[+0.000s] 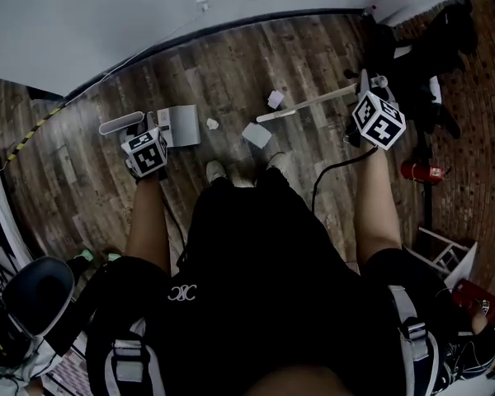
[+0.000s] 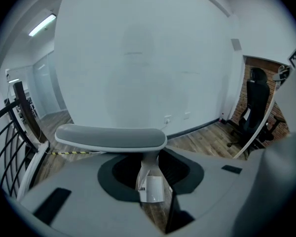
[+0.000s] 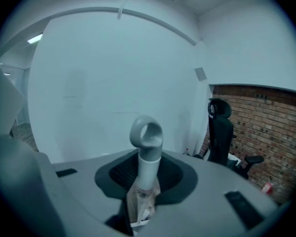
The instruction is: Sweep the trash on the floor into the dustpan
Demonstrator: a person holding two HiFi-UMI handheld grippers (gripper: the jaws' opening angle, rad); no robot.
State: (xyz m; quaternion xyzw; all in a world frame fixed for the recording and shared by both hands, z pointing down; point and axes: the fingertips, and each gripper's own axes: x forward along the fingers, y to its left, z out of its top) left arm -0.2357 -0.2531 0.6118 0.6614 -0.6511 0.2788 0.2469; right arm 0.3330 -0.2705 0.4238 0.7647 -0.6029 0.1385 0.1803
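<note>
Black top (image 1: pixel 256 262), grey straps (image 1: pixel 125 361) — left tool (image 2: pixel 150 180), right tool (image 3: pixel 144 181) carry marker cubes (image 1: pixel 378 120).

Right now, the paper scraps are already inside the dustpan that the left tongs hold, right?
No. The head view shows the paper scraps lying on the wooden floor, outside the dustpan. The left tongs do hold that dustpan.

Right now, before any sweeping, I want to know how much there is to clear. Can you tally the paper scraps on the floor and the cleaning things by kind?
Paper scraps: 3
Dustpan: 1
Broom: 1
Total: 5
</note>
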